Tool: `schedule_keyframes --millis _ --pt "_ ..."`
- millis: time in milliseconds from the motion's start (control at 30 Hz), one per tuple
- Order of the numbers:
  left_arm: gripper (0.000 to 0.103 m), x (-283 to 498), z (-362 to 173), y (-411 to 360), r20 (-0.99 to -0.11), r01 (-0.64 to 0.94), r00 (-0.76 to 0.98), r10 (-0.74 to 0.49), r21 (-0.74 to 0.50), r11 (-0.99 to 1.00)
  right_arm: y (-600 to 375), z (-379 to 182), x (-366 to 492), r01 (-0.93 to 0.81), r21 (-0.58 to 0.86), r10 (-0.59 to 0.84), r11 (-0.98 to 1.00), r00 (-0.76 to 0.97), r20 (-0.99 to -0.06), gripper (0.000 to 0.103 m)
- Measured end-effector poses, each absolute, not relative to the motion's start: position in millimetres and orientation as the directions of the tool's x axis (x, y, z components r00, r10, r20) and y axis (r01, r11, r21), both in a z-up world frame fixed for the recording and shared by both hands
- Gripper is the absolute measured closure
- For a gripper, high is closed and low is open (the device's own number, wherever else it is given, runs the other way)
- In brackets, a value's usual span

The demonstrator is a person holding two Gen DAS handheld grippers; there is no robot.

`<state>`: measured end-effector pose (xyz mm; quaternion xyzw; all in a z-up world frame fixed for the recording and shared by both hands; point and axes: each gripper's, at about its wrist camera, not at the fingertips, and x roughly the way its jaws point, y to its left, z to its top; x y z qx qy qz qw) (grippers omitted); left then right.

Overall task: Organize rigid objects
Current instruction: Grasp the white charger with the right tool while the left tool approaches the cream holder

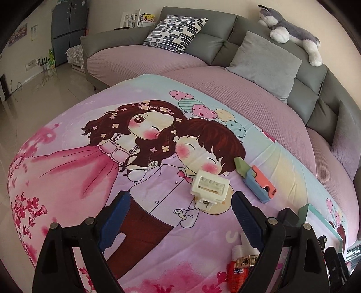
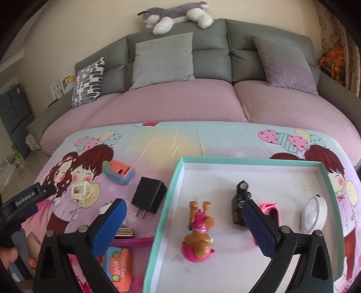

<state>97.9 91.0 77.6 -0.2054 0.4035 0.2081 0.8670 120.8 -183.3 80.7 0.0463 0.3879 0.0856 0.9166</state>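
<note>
A teal-rimmed box lid (image 2: 178, 171) lies on the cartoon blanket. In it are a brown-and-pink toy dog (image 2: 199, 234), a dark toy car (image 2: 241, 202), a pink item (image 2: 269, 208) and a white round gadget (image 2: 313, 211). My right gripper (image 2: 183, 227) is open above the toy dog. Left of the box lie a black charger (image 2: 149, 195), a blue-orange toy knife (image 2: 118, 172) and a cream clip (image 2: 82, 191). My left gripper (image 1: 180, 220) is open, low over the blanket, with the cream clip (image 1: 209, 186) just ahead on the right.
An orange carrot-knife toy (image 2: 118, 268) and a gold-patterned lighter (image 2: 124, 233) lie by the box's left edge. A red-white bottle (image 1: 237, 268) lies under my left gripper's right finger. A grey sofa with cushions (image 2: 162, 58) and a plush husky (image 2: 176, 15) stands behind.
</note>
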Motion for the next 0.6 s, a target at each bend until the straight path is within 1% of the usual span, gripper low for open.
schedule_keyframes --millis 233,333,467,600 --pt "0.011 97 70 105 -0.801 -0.532 0.576 0.164 -0.214 0.819 -133 69 124 -0.265 0.215 0.337 0.940 0.627 -0.702 0.000" --pt "0.011 101 67 108 -0.807 -0.533 0.570 0.154 -0.221 0.817 -116 62 129 -0.291 0.220 0.357 0.931 0.603 -0.714 0.001" --pt "0.011 111 58 110 -0.823 -0.526 0.556 0.121 -0.235 0.817 -102 51 137 -0.299 0.220 0.359 0.928 0.574 -0.736 0.011" --pt "0.011 125 49 106 -0.841 -0.513 0.531 0.104 -0.221 0.830 -92 38 143 -0.302 0.210 0.348 0.930 0.539 -0.767 0.019"
